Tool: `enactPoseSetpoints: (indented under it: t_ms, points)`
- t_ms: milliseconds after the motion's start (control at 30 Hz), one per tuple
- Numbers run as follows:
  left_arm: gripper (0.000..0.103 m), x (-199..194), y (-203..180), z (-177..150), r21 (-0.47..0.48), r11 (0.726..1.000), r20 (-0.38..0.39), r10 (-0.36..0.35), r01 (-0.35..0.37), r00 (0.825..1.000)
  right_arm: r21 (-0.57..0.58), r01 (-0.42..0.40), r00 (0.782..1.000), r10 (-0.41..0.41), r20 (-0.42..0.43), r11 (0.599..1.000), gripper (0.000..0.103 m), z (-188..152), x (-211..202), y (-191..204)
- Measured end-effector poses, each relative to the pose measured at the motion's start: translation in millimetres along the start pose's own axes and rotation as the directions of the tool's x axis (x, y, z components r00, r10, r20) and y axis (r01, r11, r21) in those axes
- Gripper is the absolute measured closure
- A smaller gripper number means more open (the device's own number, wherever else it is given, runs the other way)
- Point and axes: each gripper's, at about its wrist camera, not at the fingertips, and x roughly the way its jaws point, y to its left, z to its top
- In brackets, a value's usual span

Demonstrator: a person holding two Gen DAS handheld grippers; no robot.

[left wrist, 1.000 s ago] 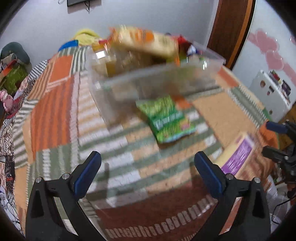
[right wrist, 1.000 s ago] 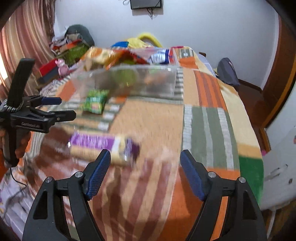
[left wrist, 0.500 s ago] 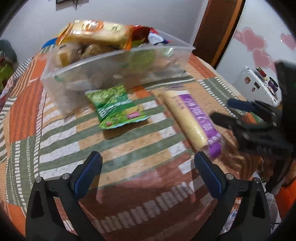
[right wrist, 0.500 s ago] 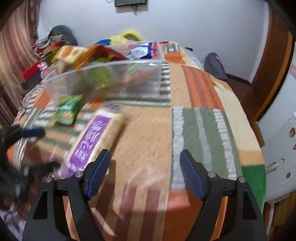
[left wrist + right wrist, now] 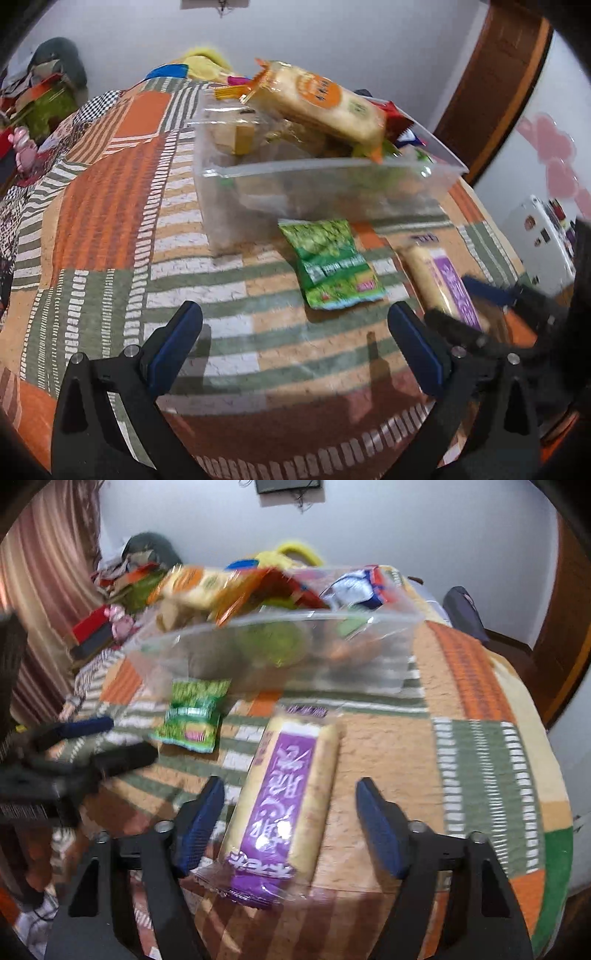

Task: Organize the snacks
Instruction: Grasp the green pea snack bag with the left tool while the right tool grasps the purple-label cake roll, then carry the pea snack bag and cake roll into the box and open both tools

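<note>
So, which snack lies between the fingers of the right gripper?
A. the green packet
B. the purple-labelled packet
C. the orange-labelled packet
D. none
B: the purple-labelled packet lies on the blanket between the closing jaws of the right gripper; the green packet lies farther away.

A home, plainly a bedroom. Bed (image 5: 110,192) spread with a patchwork quilt (image 5: 480,746) of orange, green and tan striped squares. Pile of clothes and a pink toy (image 5: 118,618) heaped at the far side, by a striped pink curtain (image 5: 44,590). Plain white walls, with a dark screen (image 5: 288,485) and loose cables mounted high. Wooden door frame (image 5: 491,92) to one side, pink heart stickers (image 5: 554,155) on the next wall. White cabinet (image 5: 535,236) dotted with small magnets or stickers. Bag (image 5: 463,609) down on the floor beside the bed.
</note>
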Motion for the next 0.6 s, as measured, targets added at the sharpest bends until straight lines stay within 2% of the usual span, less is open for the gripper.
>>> enactPoseSetpoints:
  t_ms: [67, 100, 233, 400, 467, 533, 600]
  points:
    - [0.003, 5, 0, 6, -0.008, 1.000, 0.001, -0.002, 0.002, 1.000, -0.006, 0.005, 1.000, -0.005, 0.001, 1.000, 0.053, -3, 4, -1]
    - [0.006, 9, -3, 10, -0.007, 1.000, 0.001, -0.002, 0.002, 1.000, -0.008, 0.009, 1.000, -0.009, 0.006, 1.000, 0.059, -3, 1, -1]
    - [0.019, 29, -10, 22, 0.003, 1.000, -0.014, 0.019, -0.019, 1.000, 0.024, -0.014, 1.000, 0.013, 0.017, 1.000, 0.061, -5, -7, -14]
    - [0.024, 50, -19, 29, 0.006, 0.999, -0.027, 0.032, -0.031, 0.999, 0.043, -0.010, 0.999, 0.009, 0.037, 0.999, 0.061, -11, -16, -24]
    - [0.030, 55, -25, 32, 0.029, 0.999, -0.023, 0.043, -0.042, 0.999, 0.053, -0.011, 0.999, 0.009, 0.042, 0.999, 0.060, -12, -18, -27]
    - [0.049, 59, -33, 34, 0.069, 0.996, -0.023, 0.059, -0.058, 0.998, 0.061, -0.014, 0.999, 0.011, 0.049, 0.998, 0.060, -11, -19, -29]
    - [0.060, 60, -39, 34, 0.102, 0.992, -0.018, 0.076, -0.074, 0.997, 0.067, -0.013, 0.998, 0.010, 0.056, 0.998, 0.060, -10, -21, -30]
